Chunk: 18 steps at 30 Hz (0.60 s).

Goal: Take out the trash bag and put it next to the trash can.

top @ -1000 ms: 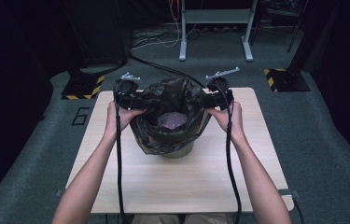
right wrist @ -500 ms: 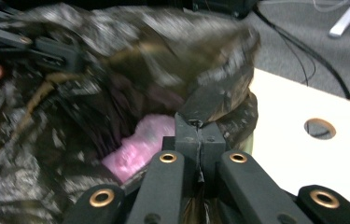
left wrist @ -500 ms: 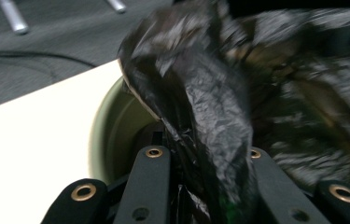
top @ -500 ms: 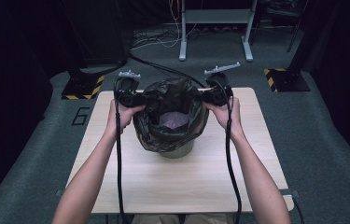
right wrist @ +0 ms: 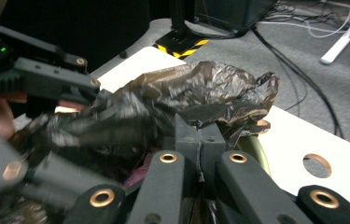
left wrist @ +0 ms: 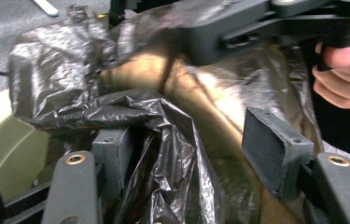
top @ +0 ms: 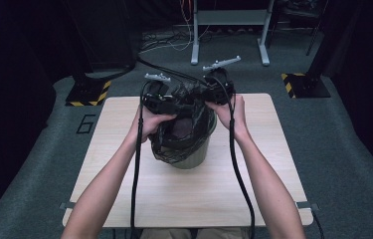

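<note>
Both hands have come inward since the earlier frames: the bag mouth that was stretched wide across the bin is now gathered toward the middle, and both tools sit closer together above it.

Left tool (top: 174,105): jaws part open, and they've just been opening. In the left gripper view a fold of the black bin bag (left wrist: 172,154) lies between the pads, but the right-hand pad stands clear of the film, so it's loose, not pinched. Reads as a regrip: letting go of one bit of rim to take a better bite.

Right tool (right wrist: 199,140): jaws fully closed, pads meeting on a thin pleat of bag film. That's the anchor (one side holds tension while the other resets), which is why the bag top stays bunched and raised instead of slumping back into the bin.

Bag is still seated in the olive bin (top: 191,157), mid tabletop (top: 124,189), slightly toward the far edge. Its lower part drapes over the bin's rim and side; the upper part is pulled up and inward between the two tools. Something pale purple shows down inside, too dim to identify.

My read: closing the bag mouth for tying or lifting out. Left needs to clamp again on the gathered rim opposite the right grip. Risk is thin film slipping or tearing at the right pinch if pulled hard.
</note>
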Each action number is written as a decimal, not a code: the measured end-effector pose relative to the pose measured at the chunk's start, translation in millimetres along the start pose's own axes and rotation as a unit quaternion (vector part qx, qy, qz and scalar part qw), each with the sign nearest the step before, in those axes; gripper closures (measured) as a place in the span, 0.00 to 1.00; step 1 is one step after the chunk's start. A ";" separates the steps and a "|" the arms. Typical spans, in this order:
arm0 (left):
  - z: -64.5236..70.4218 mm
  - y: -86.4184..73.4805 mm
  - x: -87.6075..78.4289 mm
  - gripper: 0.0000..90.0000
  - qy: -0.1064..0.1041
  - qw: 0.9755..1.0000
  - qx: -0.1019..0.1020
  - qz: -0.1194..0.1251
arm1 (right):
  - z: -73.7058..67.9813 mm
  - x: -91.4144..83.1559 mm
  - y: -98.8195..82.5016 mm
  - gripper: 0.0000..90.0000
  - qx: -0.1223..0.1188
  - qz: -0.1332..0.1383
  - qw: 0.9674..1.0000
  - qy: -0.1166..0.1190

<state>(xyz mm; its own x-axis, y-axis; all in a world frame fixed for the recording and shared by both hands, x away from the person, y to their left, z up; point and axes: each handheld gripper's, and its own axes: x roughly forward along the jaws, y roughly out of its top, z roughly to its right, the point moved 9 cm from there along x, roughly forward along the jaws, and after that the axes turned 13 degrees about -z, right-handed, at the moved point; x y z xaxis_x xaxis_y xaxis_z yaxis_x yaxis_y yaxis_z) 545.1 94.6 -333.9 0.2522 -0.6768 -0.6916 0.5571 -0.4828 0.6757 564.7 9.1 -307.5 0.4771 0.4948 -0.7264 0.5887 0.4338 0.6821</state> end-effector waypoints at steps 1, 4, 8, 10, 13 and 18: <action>3.1 2.0 3.7 0.37 0.000 1.000 0.002 -0.005 | -0.9 0.8 1.0 1.00 0.000 0.000 1.000 0.001; 4.3 3.5 8.7 0.40 0.013 1.000 0.005 -0.012 | -4.5 4.3 6.6 1.00 0.001 0.004 1.000 0.003; -3.1 6.0 21.2 0.80 0.065 0.998 0.004 -0.028 | -11.5 4.6 14.9 0.99 0.000 0.012 1.000 0.017; -9.2 7.0 23.0 0.93 0.077 0.997 -0.003 -0.024 | -13.5 2.2 16.8 0.92 0.004 0.017 1.000 0.020; -14.9 6.4 25.1 0.95 0.070 0.997 -0.012 -0.024 | -8.2 -3.4 13.1 0.75 0.015 0.019 0.999 0.023; -16.3 3.6 4.0 0.51 0.067 0.997 -0.025 -0.007 | 7.1 -6.7 -6.6 0.66 0.036 -0.005 0.999 0.017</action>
<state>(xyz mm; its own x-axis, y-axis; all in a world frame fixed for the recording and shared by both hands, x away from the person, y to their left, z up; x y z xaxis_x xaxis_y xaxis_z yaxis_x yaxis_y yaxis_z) 561.1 99.3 -338.4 0.3454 -0.5886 -0.7309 0.5991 -0.4611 0.6545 562.2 -2.4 -307.7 0.4493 0.5168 -0.7288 0.6396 0.3835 0.6662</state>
